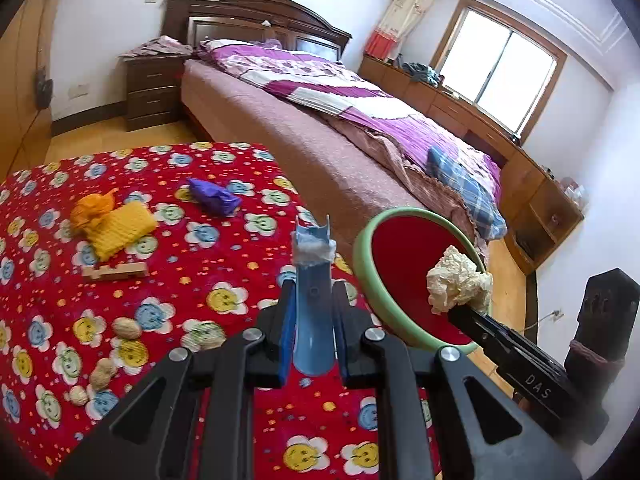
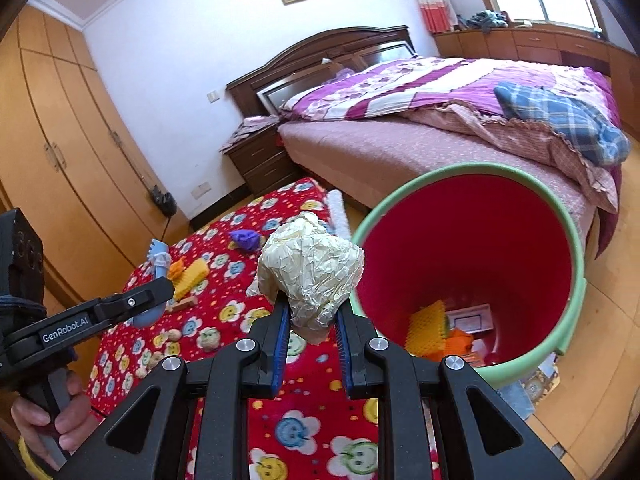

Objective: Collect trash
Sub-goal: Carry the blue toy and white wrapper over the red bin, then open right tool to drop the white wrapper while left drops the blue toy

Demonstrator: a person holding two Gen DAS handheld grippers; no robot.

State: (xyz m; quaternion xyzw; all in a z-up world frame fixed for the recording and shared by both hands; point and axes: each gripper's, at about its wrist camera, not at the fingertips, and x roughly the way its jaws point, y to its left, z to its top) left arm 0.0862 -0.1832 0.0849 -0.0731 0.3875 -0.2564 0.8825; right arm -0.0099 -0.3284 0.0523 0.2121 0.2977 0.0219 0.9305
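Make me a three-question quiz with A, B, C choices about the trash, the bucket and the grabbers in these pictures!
1. Where is the purple wrapper?
A. on the flowered cloth
B. in the bucket
C. on the bed

2. What colour is the inside of the bucket?
A. blue
B. red
C. white

3. What is the right gripper doing?
A. hanging open
B. holding a peanut
C. squeezing crumpled paper

Answers: 1 A, it lies on the flowered cloth near the yellow sponge. 2 B, red inside with a green rim. 3 C, the crumpled paper sits between its fingers.
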